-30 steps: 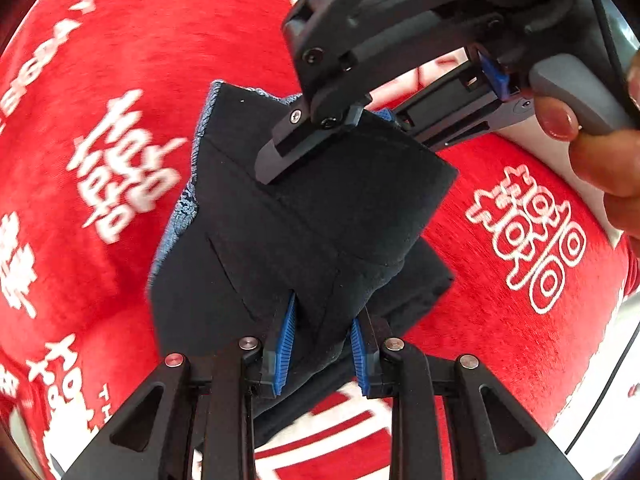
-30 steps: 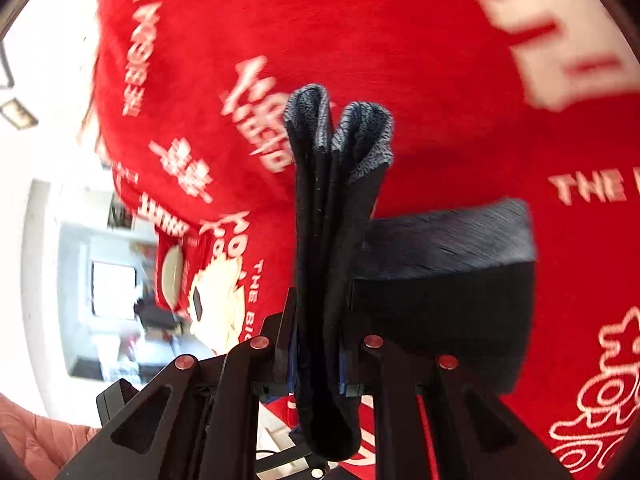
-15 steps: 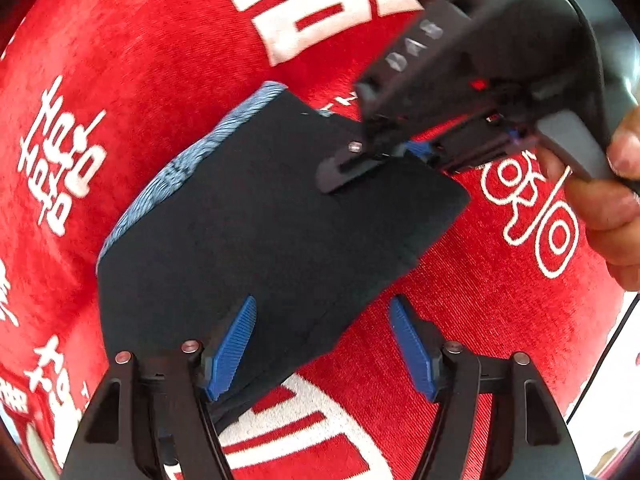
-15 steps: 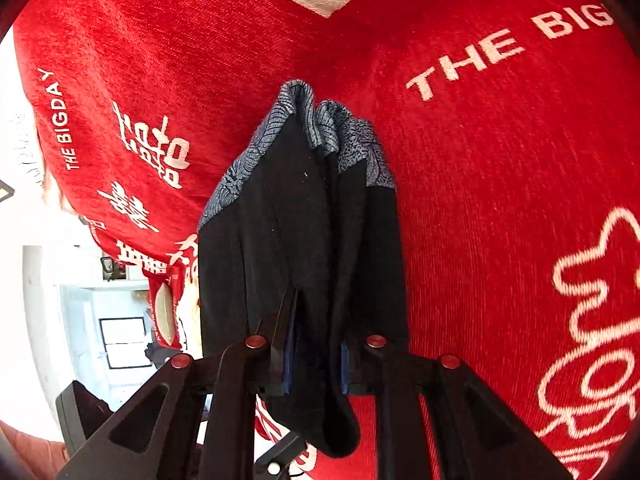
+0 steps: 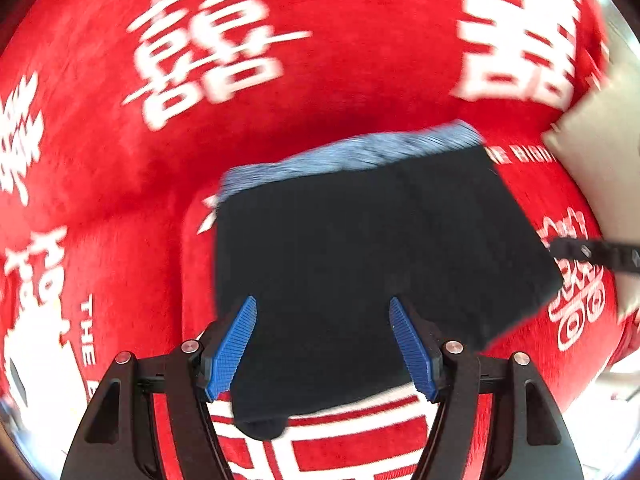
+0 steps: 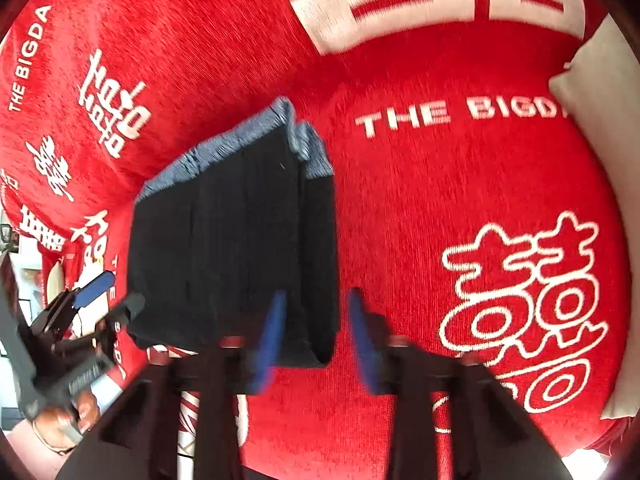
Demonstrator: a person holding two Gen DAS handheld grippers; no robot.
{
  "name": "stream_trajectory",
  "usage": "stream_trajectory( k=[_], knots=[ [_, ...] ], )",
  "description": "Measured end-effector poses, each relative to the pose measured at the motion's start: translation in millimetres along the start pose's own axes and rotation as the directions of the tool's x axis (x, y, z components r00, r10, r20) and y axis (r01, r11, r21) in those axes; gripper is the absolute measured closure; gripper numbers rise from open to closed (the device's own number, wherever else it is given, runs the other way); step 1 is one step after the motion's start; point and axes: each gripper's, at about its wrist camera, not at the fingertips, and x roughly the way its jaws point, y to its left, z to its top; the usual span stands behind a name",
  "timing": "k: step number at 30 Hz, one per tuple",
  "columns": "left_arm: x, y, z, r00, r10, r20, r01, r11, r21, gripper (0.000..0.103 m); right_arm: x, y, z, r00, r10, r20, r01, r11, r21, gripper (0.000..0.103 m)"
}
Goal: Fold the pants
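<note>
This looks like a home. The work surface is covered by a plush red cloth with white double-happiness characters and the words "THE BIGDAY" (image 6: 400,200), the sort of festive wedding throw used on household furniture. At the right edge a pale cream cushion or pillow corner (image 6: 592,92) lies on it. Past the cloth's left edge, the right wrist view catches a bright sliver of a room (image 6: 12,240), too small to read further.
</note>
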Motion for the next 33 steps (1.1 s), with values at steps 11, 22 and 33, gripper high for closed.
stream_trajectory(
  k=[11,22,33],
  knots=[
    [47,30,-22,0.994,-0.05,-0.094,0.038,0.991,-0.129,0.02,33,44,-19,0.995,-0.098,-0.021,0.095,0.986,-0.138,0.079],
    [57,28,-29,0.994,-0.061,-0.089,0.05,0.992,-0.118,0.02,43,47,-26,0.99,-0.14,-0.012,0.137,0.981,-0.136,0.078],
    [56,32,-24,0.993,-0.068,-0.1,0.056,0.991,-0.122,0.02,46,48,-31,0.989,-0.145,-0.005,0.143,0.982,-0.124,0.078]
  ],
)
